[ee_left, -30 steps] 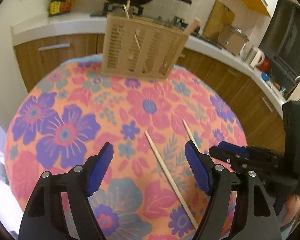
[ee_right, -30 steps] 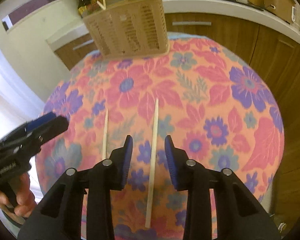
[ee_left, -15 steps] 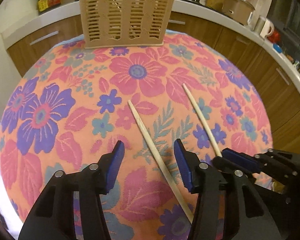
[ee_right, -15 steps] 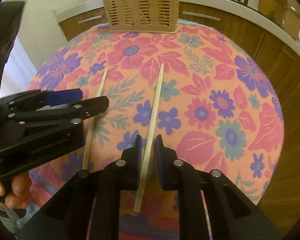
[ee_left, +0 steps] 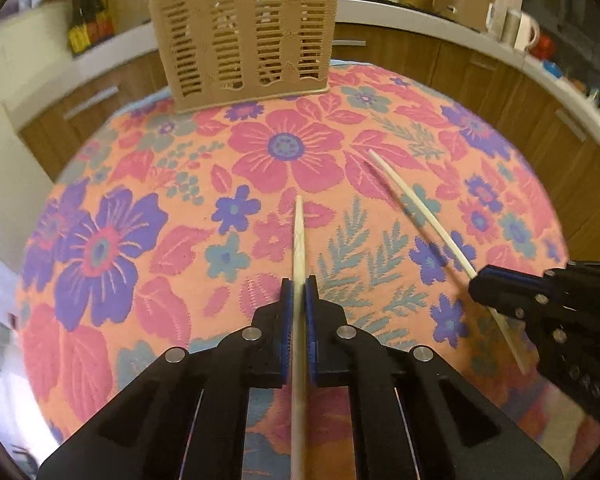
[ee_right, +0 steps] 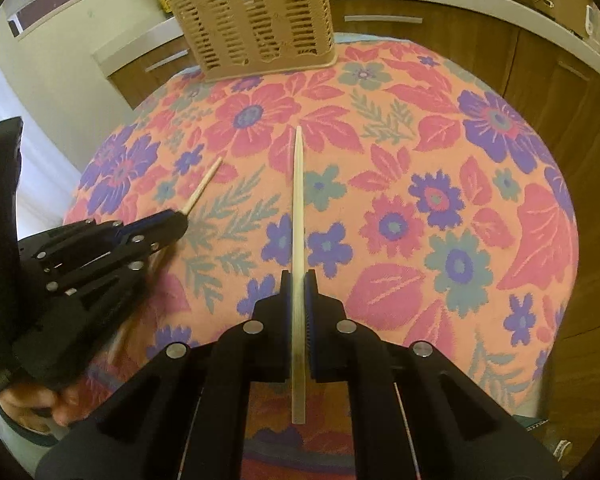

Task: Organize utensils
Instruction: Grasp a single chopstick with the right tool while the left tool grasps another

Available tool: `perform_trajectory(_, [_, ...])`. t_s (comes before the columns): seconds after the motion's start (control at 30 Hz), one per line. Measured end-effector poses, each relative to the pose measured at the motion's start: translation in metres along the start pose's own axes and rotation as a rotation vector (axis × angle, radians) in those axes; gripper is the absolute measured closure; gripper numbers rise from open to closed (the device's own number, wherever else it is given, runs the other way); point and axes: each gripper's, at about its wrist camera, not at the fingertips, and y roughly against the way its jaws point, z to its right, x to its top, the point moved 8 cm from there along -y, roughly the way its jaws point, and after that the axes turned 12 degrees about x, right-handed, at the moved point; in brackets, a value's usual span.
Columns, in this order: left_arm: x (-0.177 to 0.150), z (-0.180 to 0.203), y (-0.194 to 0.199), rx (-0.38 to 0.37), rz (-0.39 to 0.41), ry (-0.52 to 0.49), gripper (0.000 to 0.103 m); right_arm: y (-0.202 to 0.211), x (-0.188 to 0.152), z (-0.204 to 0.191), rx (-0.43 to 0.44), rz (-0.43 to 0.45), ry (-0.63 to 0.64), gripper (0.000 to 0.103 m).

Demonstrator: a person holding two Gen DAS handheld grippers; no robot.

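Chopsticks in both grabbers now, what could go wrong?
1. Each chopstick, the left one and the right one, is pinched by just the thin tips of the fingers, so it might swivel or slip out.
2. The left gripper and right gripper sit close together, so the sticks could bump or cross.
3. The basket at the table's far edge looks light; a poke might tip it.

Round table w/ floral cloth [ee_left: 100, 248]; slotted basket [ee_left: 244, 36] at far edge.
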Motion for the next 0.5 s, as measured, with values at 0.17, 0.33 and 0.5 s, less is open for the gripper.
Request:
perform_trajectory(0.17, [-0.001, -0.026, 0.0, -0.041, -0.019, 0.041, 0.099, -0.001, 0.003, 0.002, 0.003, 0.003, -0.015, 0.099])
perform_trajectory(0.33, [-0.003, -0.036, -0.004, -0.044, -0.038, 0.051, 0.095, -0.01, 0.0, 0.004, -0.016, -0.027, -0.028, 0.099])
perform_trajectory(0.5, [0.001, -0.04, -0.001, -0.083, -0.027, 0.071, 0.072, -0.012, 0.0, 0.004, -0.005, -0.05, -0.035, 0.098])
